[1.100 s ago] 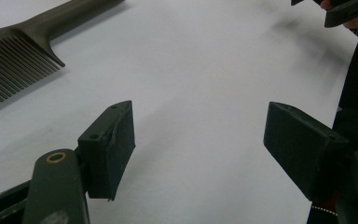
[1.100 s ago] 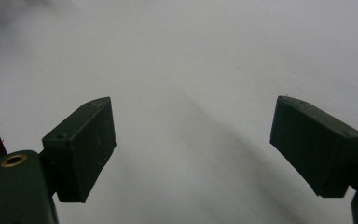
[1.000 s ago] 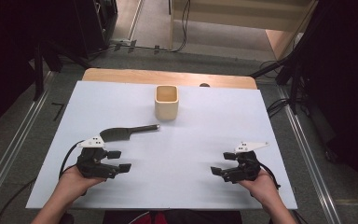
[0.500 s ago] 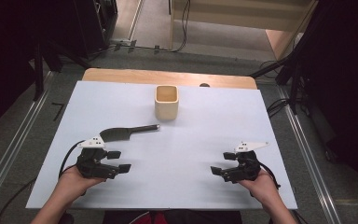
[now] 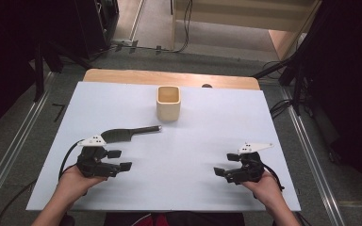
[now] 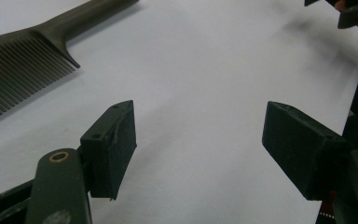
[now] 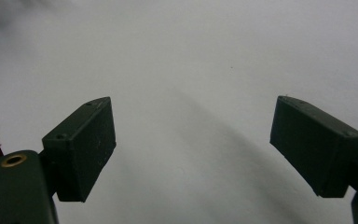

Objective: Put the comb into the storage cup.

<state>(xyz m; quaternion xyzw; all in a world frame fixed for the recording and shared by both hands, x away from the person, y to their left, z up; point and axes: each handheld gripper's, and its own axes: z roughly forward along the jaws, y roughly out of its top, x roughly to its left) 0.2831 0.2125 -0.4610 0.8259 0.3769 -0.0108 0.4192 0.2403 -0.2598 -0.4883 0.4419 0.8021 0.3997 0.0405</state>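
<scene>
No writing or brand readable anywhere, not on the comb (image 5: 127, 134), cup (image 5: 168, 103) or grippers.

Landmark = the cup: squarish w/ rounded corners, pale beige, matte, open top, standing upright on the white sheet (image 5: 193, 155) that covers the table, toward the far edge, approx. mid-width.

The comb lies flat on the sheet, nearer the person than the cup and to its left, apart from it. Dark, thin plastic look; long slim handle points toward the cup, toothed end points away. In the left gripper view the comb (image 6: 25, 56) shows fine, close-set straight teeth along one edge.

Left gripper (image 5: 118, 160) sits nearer the person than the cup, to its left, just beside the comb's toothed end, not touching. Jaws spread wide, nothing btwn them; blocky black pads (image 6: 116, 142), grey three-cornered plate on top.

Right gripper (image 5: 224, 165) is nearer the person than the cup, to its right, well apart from the comb. Jaws also spread wide over bare sheet, holding nothing.
</scene>
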